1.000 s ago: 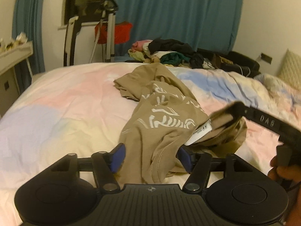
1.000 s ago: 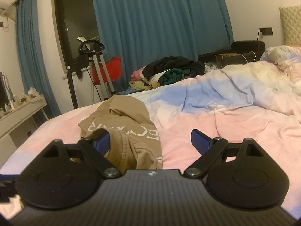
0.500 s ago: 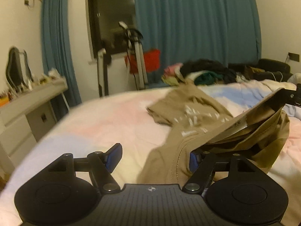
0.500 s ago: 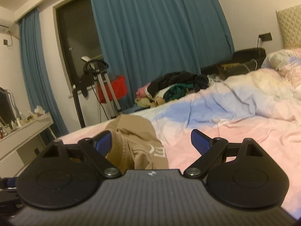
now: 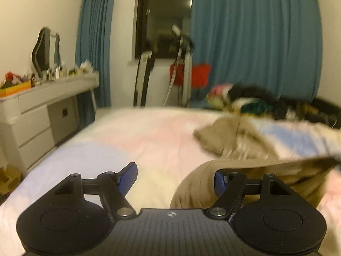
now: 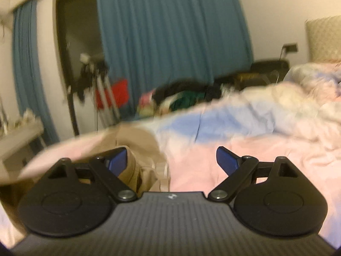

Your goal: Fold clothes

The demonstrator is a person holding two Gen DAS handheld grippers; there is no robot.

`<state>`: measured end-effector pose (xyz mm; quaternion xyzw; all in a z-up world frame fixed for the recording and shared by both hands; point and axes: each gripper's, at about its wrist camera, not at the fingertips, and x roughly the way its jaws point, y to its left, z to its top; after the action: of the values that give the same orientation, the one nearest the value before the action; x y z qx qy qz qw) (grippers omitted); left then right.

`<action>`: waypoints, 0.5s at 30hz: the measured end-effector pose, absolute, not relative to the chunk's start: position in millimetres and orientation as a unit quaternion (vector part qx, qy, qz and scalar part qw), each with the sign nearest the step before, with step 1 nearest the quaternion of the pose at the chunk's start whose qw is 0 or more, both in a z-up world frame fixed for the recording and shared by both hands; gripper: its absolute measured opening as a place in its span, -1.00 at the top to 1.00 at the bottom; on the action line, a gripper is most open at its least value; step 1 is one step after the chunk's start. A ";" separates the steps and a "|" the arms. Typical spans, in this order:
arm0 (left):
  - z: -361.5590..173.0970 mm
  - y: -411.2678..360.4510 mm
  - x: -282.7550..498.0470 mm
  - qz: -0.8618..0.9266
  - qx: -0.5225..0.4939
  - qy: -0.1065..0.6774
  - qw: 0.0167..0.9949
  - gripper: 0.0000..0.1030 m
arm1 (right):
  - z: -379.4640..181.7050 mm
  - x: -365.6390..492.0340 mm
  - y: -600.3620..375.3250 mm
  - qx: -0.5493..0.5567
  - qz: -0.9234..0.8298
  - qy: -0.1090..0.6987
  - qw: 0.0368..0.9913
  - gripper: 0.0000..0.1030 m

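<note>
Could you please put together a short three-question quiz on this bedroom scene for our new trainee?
1. True or false: the tan garment lies on the pastel bedspread.
2. Which colour are the curtains: A green, B blue, C white?
3. In the left wrist view, which of the left hand-held gripper's fingertips does the tan cloth reach?

Key
1. True.
2. B.
3. The one on the right of the picture; the other fingertip stands over bare bedspread, and the jaws are open.
</note>
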<state>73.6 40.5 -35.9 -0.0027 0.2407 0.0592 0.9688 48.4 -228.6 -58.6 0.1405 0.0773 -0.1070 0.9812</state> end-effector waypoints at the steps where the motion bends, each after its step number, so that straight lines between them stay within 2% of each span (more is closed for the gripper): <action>1: -40.7 38.5 75.8 0.052 0.005 0.255 0.966 -0.44 | -54.4 42.5 -231.4 0.144 -0.115 0.054 0.981 -0.75; 4: -54.7 31.1 82.1 0.021 0.029 0.296 0.954 -0.45 | -46.4 29.9 -239.1 0.150 -0.134 0.010 0.979 -0.75; 8: -59.4 20.5 79.1 0.038 0.055 0.280 0.958 -0.44 | -51.4 37.5 -245.7 0.137 -0.146 0.042 0.979 -0.75; 15: -43.5 41.3 87.6 0.068 -0.007 0.245 0.967 -0.46 | -81.4 69.1 -250.7 0.126 -0.114 0.189 0.967 -0.75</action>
<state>87.6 41.3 -43.5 -0.0074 0.2447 0.0683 0.9672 69.1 -250.7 -81.4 0.1259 0.1890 -0.1136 0.9672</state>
